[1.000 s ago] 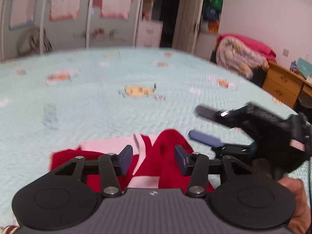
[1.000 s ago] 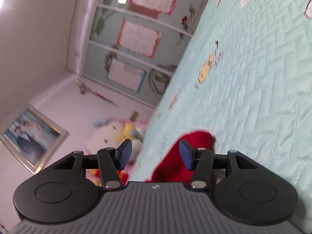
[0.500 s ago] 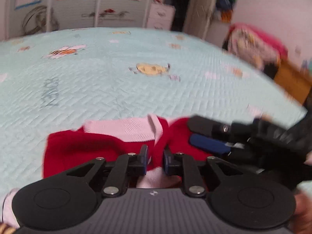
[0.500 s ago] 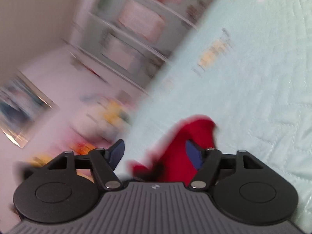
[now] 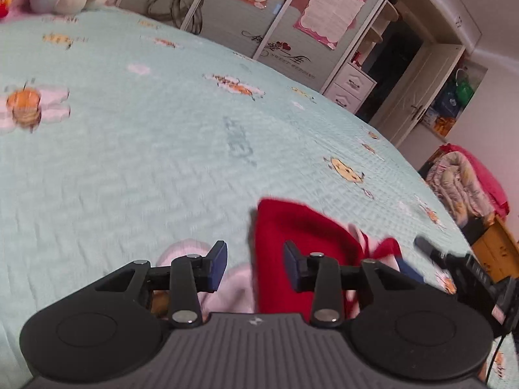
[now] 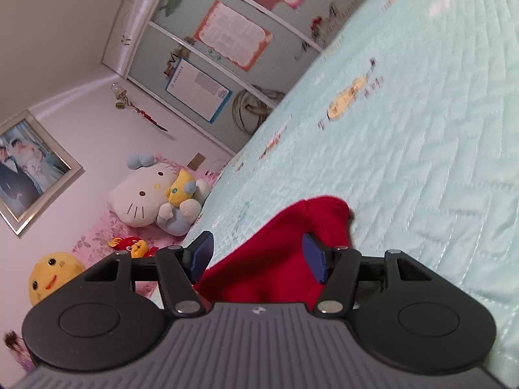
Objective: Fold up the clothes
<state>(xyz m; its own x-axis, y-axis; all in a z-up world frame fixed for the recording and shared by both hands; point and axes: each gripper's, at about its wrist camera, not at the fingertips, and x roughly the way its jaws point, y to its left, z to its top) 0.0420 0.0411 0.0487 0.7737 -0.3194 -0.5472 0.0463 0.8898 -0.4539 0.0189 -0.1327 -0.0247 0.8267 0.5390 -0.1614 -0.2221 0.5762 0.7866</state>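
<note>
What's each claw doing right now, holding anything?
Left claw: open, just been opening, red-and-pink garment between the jaws, not gripped.
Right claw: open over the garment's red fabric, nothing gripped.

Red knit garment (image 5: 301,227) with pale pink trim (image 5: 240,288), lying bunched on a light mint quilted bedspread (image 5: 129,162) near its close edge. In the left wrist view a red panel stands up in a fold with a fairly straight top edge, pink part crumpled low at its left, more red and pink cloth trailing off right. In the right wrist view only a red rounded lobe (image 6: 285,253) shows, lying on the quilt; overall shape unclear, edges blurred.
</note>
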